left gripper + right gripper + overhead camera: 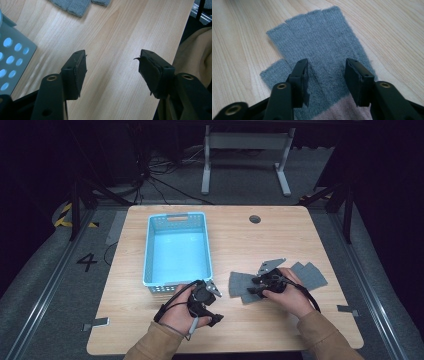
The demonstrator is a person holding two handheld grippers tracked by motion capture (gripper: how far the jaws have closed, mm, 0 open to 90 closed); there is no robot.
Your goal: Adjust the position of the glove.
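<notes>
1. Glove (322,47), grey and fingerless with a pink cuff, lies flat on the bench (242,37) directly under the right claw (325,75); the jaws stand apart on both sides of its palm, and the knit bunches slightly between them, so I judge the pads are not yet pressing.
2. To grip well, I would lower the tips fully to the wood, then close so that both layers are pinched.
3. Beyond this claw, a second grey glove (310,275) lies near.
4. Left claw (112,67) hangs open and empty, just beside the blue basket (150,265).
5. Lift slowly, I think.
</notes>
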